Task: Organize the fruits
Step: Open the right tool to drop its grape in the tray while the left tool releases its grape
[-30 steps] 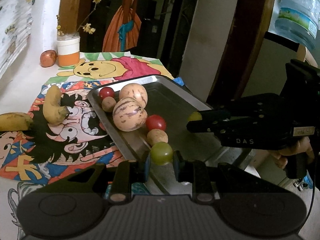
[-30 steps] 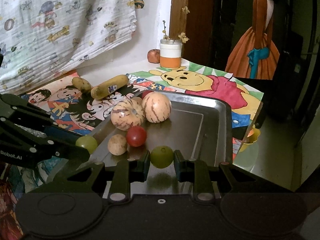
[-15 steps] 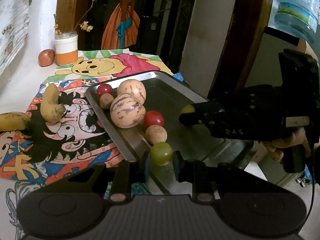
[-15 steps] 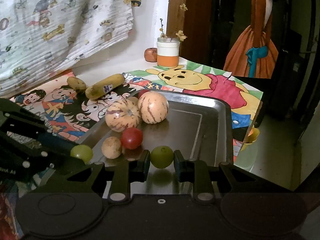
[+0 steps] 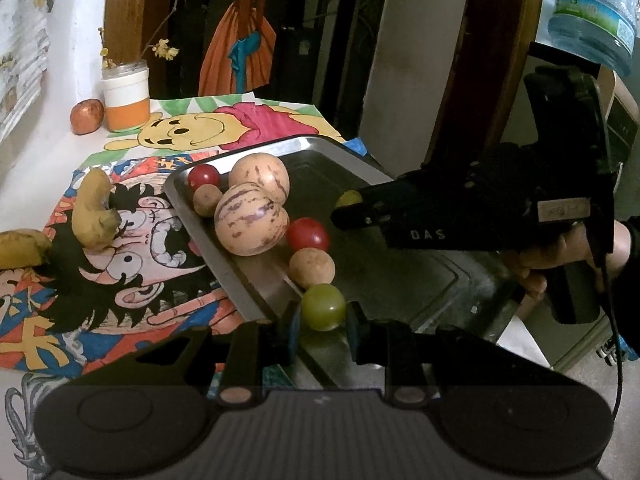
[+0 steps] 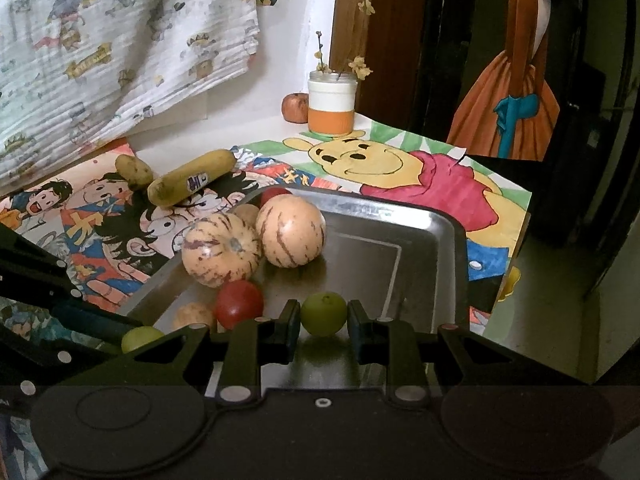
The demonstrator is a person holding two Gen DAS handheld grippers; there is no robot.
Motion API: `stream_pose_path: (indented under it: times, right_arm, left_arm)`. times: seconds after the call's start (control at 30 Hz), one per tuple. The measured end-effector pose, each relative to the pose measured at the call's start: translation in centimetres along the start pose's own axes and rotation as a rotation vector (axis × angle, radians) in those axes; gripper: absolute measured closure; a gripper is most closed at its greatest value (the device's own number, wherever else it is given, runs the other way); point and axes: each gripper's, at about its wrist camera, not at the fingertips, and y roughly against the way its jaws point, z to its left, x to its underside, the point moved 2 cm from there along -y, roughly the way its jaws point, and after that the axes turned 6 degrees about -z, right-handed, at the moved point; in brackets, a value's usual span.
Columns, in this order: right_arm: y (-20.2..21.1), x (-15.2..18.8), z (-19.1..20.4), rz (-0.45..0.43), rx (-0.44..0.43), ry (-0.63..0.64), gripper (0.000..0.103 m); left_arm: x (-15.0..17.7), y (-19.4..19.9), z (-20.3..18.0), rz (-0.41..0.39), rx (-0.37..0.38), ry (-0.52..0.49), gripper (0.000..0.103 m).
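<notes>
Only the right view shows banana [image 6: 191,183] label.

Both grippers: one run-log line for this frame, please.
left gripper: shut on green grape | right gripper: shut on second green grape | both over metal tray | bananas off tray

Metal tray [image 6: 448,240]: brushed, dully reflective. Green grapes [image 6: 323,314]: smooth, faint sheen. Red tomato [image 6: 239,304]: glossy skin. Striped melons [image 6: 221,249]: smooth, matt. Tongs [image 5: 320,326]: matt black plastic. Drawings [image 6: 424,176] on the worktop: matt paper. Hanging cloth [image 6: 120,40], 10 o'clock: crinkled, printed fabric. Door frame [image 6: 360,20]: dark wood.
</notes>
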Motion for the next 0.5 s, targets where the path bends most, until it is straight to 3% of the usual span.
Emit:
stream_pose_path:
  times: [0.23, 0.5]
  right_arm:
    - [-0.1, 0.1, 0.0, 0.006, 0.001, -0.001, 0.073]
    - [2.1, 0.3, -0.3, -0.032, 0.031, -0.053, 0.063]
  left_arm:
    - [-0.1, 0.1, 0.1, 0.001, 0.006, 0.016, 0.076]
    - [0.2, 1.4, 0.4, -0.017, 0.029, 0.095, 0.067]
